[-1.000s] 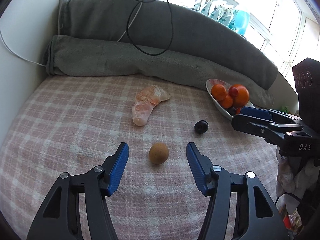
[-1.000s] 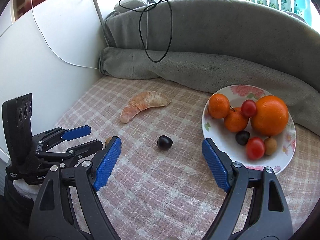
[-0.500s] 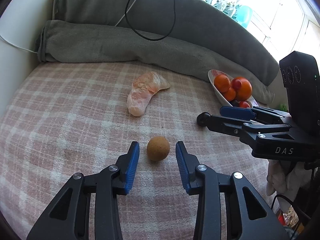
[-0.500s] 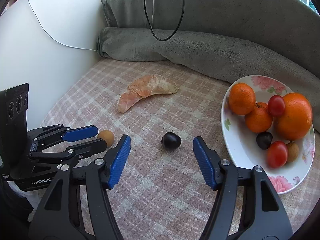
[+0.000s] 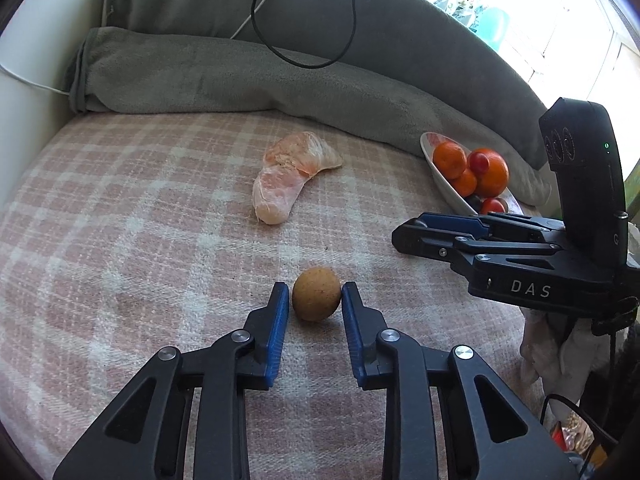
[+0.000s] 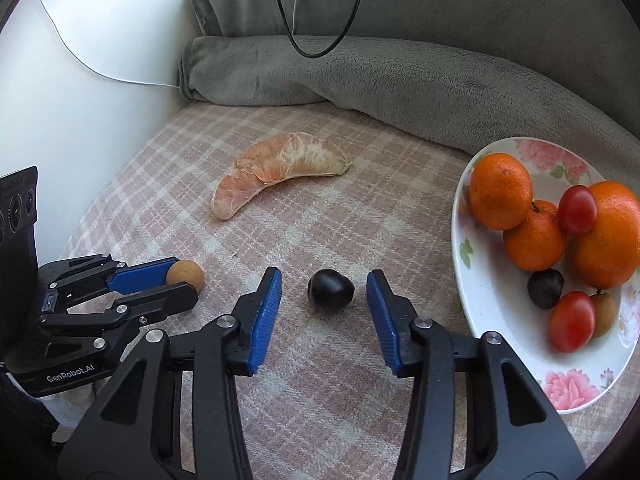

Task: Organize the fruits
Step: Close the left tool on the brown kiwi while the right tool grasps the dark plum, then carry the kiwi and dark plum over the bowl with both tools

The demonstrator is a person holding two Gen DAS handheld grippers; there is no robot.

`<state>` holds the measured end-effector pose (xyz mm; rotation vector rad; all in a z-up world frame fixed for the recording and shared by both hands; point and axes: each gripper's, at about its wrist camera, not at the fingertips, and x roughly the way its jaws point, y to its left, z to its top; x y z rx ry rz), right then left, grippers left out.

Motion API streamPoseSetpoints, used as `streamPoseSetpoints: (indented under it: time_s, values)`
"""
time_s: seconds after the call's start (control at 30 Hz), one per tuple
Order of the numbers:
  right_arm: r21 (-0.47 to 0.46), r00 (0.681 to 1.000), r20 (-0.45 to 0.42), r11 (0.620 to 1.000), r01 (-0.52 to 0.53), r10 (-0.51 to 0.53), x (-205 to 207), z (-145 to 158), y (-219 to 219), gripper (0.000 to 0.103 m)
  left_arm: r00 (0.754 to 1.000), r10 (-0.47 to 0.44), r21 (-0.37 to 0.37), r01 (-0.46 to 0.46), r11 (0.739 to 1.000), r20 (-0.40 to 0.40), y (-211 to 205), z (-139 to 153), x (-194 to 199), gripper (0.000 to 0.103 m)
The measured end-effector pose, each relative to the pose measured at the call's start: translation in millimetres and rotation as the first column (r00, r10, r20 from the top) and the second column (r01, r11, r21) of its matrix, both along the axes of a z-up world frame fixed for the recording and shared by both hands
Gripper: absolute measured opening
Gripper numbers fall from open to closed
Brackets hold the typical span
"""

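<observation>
- The small brown round fruit [image 5: 316,294] sits low in the middle of the left wrist view, on the pink checked blanket [image 5: 120,240]. The left gripper [image 5: 315,300] has just been closing; its blue fingers [image 5: 278,326] now pinch the fruit from both sides.
- The dark plum-like fruit [image 6: 330,290] lies low in the middle of the right wrist view. The right gripper [image 6: 324,292] has just been closing too, but its fingers [image 6: 266,316] are spread either side of the fruit, with a gap showing on each side.
- A peeled pomelo segment [image 6: 276,168] lies above both, near the middle of the frame.
- At the right edge, a flowered plate [image 6: 500,332] holds oranges [image 6: 500,190], red tomatoes [image 6: 572,320], another dark fruit and a brown one.
- A grey rolled blanket [image 6: 360,76] runs along the top, a black cable [image 6: 320,8] looped over it.
</observation>
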<state>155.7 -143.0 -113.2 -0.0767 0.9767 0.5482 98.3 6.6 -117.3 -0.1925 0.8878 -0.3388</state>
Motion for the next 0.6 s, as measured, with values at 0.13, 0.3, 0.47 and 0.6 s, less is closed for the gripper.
streamPoseSetpoints:
  time_s: [0.13, 0.3, 0.47, 0.6]
  values:
    - [-0.012, 1.0, 0.003, 1.0, -0.006, 0.006, -0.3, -1.9, 3.1, 0.032, 1.0, -0.001, 0.003, 0.001, 1.0, 0.003, 0.3, 0.6, -0.7, 0.024]
    - [-0.002, 1.0, 0.005, 1.0, 0.004, -0.004, -0.4, -1.2, 0.3, 0.025, 1.0, 0.0, 0.005, 0.0, 1.0, 0.004, 0.0, 1.4, -0.9, 0.023]
    - [0.015, 1.0, 0.018, 1.0, 0.013, -0.014, -4.8, 4.3, -6.2, 0.024, 1.0, 0.005, 0.002, -0.005, 1.0, 0.008, 0.5, 4.5, -2.3, 0.023]
    - [0.051, 0.999, 0.036, 0.998, 0.027, -0.029, -10.6, 15.8, -16.1, 0.024, 1.0, -0.002, -0.008, 0.002, 1.0, 0.018, -1.3, 10.9, -4.9, 0.023]
